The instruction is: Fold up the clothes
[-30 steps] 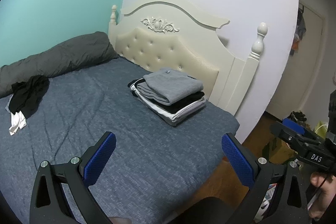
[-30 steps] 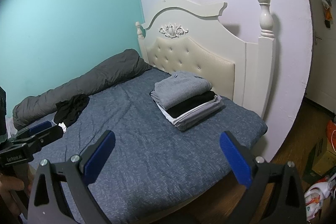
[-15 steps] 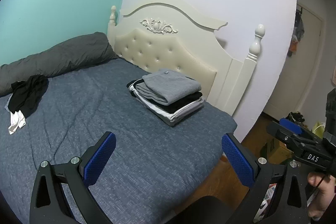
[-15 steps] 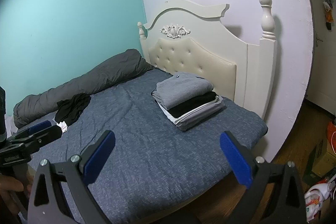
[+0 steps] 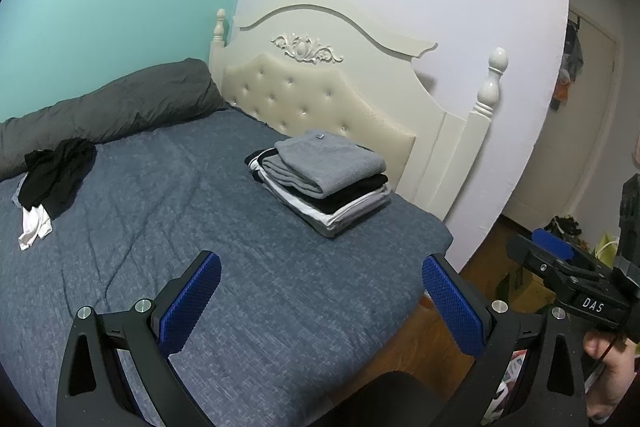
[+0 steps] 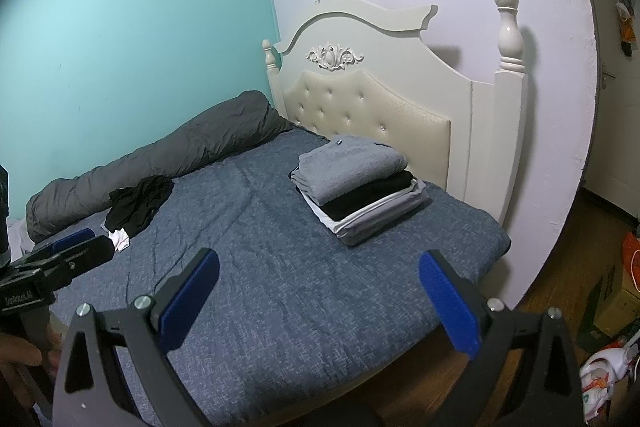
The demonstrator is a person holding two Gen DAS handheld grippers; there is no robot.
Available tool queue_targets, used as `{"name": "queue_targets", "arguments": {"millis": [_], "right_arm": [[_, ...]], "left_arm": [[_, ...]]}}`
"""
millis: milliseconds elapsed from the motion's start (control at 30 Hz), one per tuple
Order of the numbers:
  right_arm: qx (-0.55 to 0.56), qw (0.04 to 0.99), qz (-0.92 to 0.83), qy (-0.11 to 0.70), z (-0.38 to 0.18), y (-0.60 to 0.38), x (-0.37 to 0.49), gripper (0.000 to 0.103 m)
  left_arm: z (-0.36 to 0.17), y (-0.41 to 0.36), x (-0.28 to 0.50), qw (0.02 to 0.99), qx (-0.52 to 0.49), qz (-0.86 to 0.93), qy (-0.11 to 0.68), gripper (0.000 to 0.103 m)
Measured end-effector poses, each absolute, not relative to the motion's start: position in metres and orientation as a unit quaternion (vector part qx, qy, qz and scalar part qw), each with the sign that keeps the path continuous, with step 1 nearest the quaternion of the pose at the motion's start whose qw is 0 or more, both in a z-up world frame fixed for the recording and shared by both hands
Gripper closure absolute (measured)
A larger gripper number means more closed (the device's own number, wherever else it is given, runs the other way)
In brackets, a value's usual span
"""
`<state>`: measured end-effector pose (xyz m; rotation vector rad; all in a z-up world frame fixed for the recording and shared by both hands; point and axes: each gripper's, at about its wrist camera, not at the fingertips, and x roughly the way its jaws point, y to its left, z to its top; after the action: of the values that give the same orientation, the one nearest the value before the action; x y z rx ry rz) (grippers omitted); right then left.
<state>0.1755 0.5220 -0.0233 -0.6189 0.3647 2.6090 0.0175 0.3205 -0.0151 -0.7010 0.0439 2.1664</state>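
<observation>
Our left gripper (image 5: 320,303) has its blue fingers (image 5: 190,303) spread wide with nothing between them, and our right gripper (image 6: 318,301) is the same, its fingers (image 6: 188,301) far apart and touching nothing; both hang in the air above the near part of the bed (image 5: 280,307). In the left wrist view the right gripper shows at the far right edge, held by a hand (image 5: 608,363), off the side of the mattress over the wooden floor (image 6: 560,275). Over the last second both cameras have drawn back a little: the folded stack (image 5: 324,183) sits slightly smaller and further from us than it did, and nothing on the bed has been moved. We read that as stepping away from a finished pile, a grey garment on top of black and white ones, lying near the headboard (image 5: 332,99) on the right side of the bed. What is left of the task seems to be the crumpled black clothes (image 5: 56,175) with a bit of white cloth (image 5: 34,227) under them, lying well apart from the stack on the far left side, just beside the rolled grey duvet (image 5: 112,107). Our next move is probably to swing left towards that heap, and since we are empty-handed and wide open, nothing needs letting go first. The heap is loose and tangled, so we expect to need both grippers to spread it flat.
</observation>
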Motion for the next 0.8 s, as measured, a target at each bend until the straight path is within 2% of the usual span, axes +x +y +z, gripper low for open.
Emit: {"name": "queue_targets", "arguments": {"millis": [800], "right_arm": [[-0.219, 0.219, 0.941, 0.135, -0.0226, 0.5240, 0.1763, 0.001]], "left_arm": [[-0.0140, 0.3223, 0.0191, 0.419, -0.280, 0.863, 0.022, 0.000]]}}
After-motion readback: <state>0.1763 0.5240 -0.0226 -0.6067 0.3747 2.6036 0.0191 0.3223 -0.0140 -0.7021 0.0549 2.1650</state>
